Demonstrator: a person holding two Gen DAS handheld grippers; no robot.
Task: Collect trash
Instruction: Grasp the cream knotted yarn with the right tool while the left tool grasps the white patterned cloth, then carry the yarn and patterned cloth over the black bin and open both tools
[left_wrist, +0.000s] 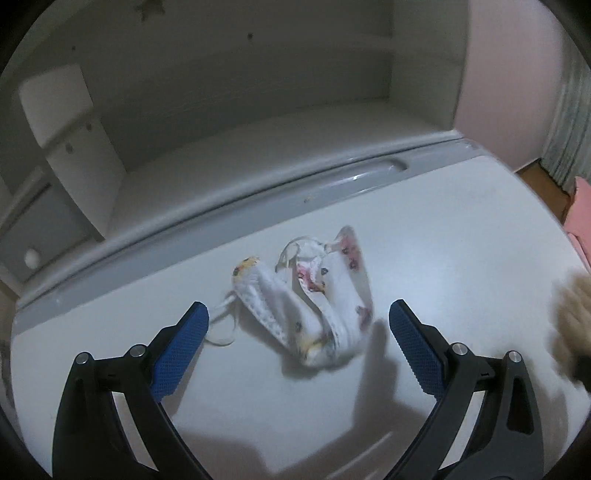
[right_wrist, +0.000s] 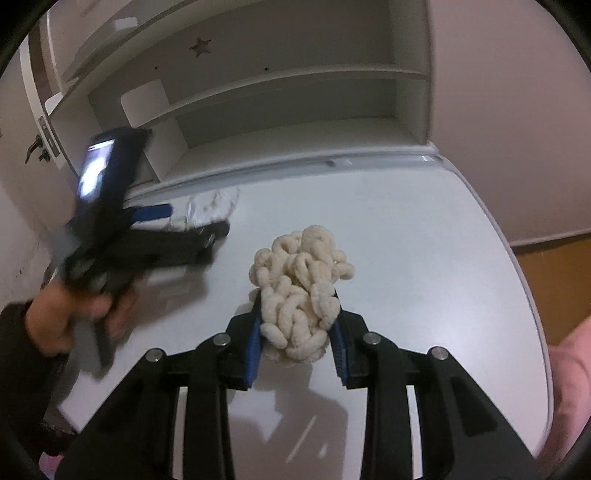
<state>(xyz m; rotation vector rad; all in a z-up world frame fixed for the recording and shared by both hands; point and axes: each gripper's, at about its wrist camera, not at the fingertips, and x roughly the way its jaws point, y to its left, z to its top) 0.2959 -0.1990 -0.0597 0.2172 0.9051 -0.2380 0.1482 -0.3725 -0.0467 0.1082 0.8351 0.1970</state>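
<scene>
Left wrist view: one crumpled mask (left_wrist: 314, 295) lies lengthwise toward the worktop's (left_wrist: 461, 229) back edge, between the spread left tool (left_wrist: 299, 314). Right tool (right_wrist: 297, 299) pinches one fuzzy clump (right_wrist: 301, 291).

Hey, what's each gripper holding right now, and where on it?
The right gripper pinches the cream chenille bundle by its near end. The left gripper holds nothing; its jaws stand open around the crumpled face mask.
</scene>
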